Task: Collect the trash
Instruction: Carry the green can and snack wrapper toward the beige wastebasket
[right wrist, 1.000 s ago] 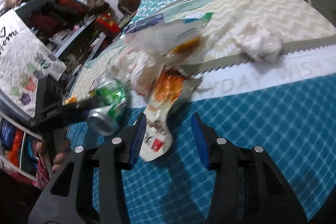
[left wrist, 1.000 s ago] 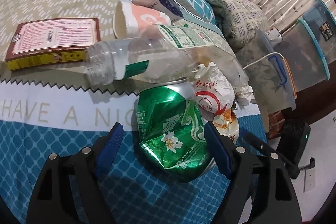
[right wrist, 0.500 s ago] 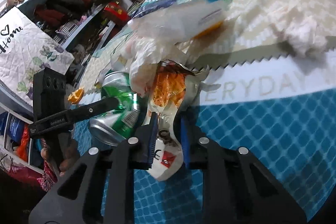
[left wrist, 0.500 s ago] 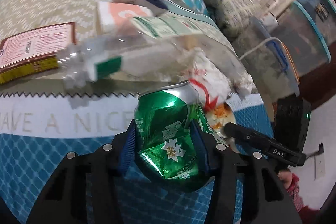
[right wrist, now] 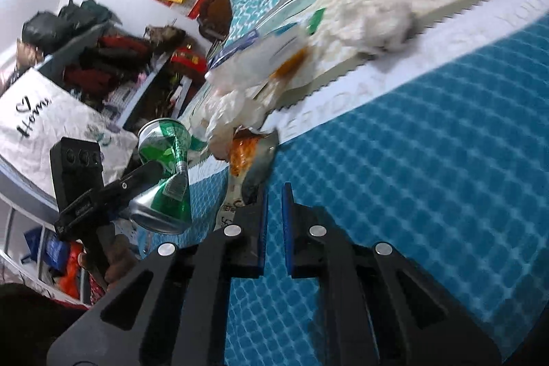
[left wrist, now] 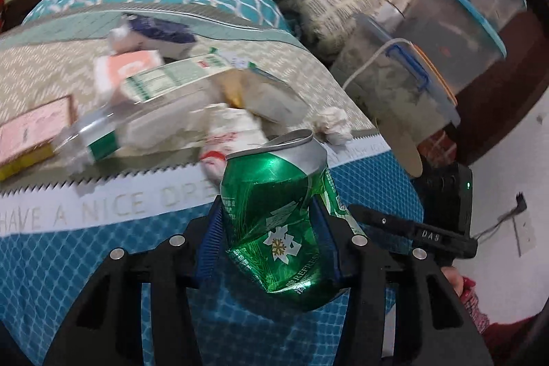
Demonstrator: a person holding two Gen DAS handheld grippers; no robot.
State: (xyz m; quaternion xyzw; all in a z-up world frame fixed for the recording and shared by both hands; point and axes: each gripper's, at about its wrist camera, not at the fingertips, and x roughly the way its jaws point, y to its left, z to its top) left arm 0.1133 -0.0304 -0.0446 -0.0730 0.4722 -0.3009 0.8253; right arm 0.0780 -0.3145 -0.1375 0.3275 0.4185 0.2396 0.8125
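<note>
gripping crushed green can [left wrist: 274,222] in left gripper [left wrist: 267,239], right gripper [right wrist: 272,211] view alone shows snack wrapper [right wrist: 245,167]

Trash pile [left wrist: 164,112] mid-left of the left wrist view is motion-blurred: bottle label text and red box [left wrist: 31,132] print unreadable, and the box is cut by the left edge. Lower part of the green can [left wrist: 274,222] is hidden behind the blue pads [left wrist: 207,242]. In the right wrist view the snack wrapper [right wrist: 245,167] goes behind the left finger, so whether it's pinched can't be confirmed. Tissue wad [right wrist: 381,19] upper right is a smear. Shelf clutter [right wrist: 103,57] upper left is too small to identify.
</note>
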